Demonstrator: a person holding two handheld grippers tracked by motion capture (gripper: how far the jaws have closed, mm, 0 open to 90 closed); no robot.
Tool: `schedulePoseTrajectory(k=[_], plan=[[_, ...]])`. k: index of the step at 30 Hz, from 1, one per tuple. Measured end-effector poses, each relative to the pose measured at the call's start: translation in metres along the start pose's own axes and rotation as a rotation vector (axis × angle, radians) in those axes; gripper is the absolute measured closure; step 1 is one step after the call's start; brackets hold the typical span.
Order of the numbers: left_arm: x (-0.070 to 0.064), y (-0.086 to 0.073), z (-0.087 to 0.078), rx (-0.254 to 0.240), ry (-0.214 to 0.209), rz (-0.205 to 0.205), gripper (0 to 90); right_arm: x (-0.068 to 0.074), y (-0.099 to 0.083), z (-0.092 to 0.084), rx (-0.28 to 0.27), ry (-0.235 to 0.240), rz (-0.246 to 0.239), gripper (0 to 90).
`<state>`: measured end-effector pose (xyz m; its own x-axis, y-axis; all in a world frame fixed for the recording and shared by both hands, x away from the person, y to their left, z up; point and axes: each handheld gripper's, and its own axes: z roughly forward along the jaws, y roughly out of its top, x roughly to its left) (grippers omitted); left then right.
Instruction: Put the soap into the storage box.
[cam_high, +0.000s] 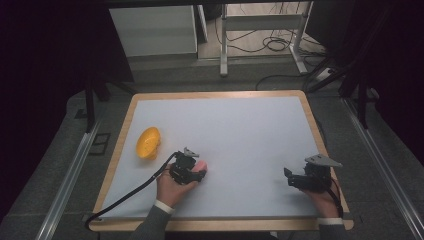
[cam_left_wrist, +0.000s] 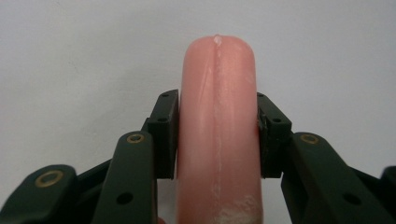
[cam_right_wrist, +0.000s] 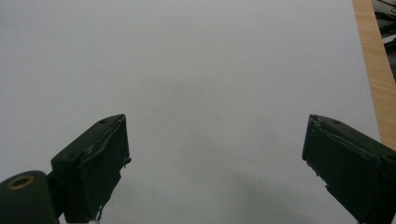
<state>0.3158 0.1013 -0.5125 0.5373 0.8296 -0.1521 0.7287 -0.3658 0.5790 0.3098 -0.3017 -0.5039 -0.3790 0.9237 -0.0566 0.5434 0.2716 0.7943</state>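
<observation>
Two claws: the left claw (cam_left_wrist: 218, 135) clamps a pink sausage (cam_left_wrist: 218, 116), the right claw (cam_right_wrist: 215, 168) gapes wide.

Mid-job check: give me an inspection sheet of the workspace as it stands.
Surface: white mat on a wood-edged table.
Job's things: pink sausage-shaped piece, lying along the left tool's jaws.
Clutter: yellow bowl, tipped on its side, left on the mat.
Grippers: left tool shut on the pink piece; right tool open, nothing between its jaws.
Cables: black cable trails off the left tool; loose cables on the floor beyond.
Surroundings: white desk frame, dark curtains.
</observation>
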Motion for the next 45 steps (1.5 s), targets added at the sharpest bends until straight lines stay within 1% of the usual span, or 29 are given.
schedulePoseTrajectory(k=[5,9,13,16,20,24,34,40,45], plan=[[0.0,0.0,0.0,-0.005,-0.002,-0.004,59.4,0.0,0.0,0.0,-0.001,0.001,0.001,6.9],[0.002,-0.001,-0.002,-0.01,-0.019,-0.007,59.7,-0.001,0.0,-0.001,-0.003,0.0,0.003,6.9],[0.004,-0.001,-0.009,-0.026,-0.018,-0.013,59.8,-0.001,0.0,-0.001,-0.004,-0.002,0.003,6.9],[0.007,-0.001,-0.015,-0.042,-0.025,-0.017,59.9,-0.001,0.0,-0.001,-0.007,-0.002,0.003,6.9],[0.01,0.0,-0.025,-0.061,-0.026,-0.011,59.9,-0.001,0.0,-0.001,-0.009,-0.003,0.002,6.9],[0.014,0.001,-0.032,-0.068,-0.017,-0.005,59.9,-0.001,0.0,-0.002,-0.01,-0.004,0.002,6.9],[0.022,0.004,-0.046,-0.097,0.004,-0.015,59.9,-0.002,0.0,-0.002,-0.01,-0.003,0.007,6.9],[0.025,0.005,-0.051,-0.106,0.012,-0.012,59.9,-0.002,0.0,-0.002,-0.007,-0.005,0.004,6.9],[0.026,0.005,-0.054,-0.113,0.017,-0.018,60.0,-0.002,0.0,-0.002,-0.007,-0.004,0.005,6.9]])
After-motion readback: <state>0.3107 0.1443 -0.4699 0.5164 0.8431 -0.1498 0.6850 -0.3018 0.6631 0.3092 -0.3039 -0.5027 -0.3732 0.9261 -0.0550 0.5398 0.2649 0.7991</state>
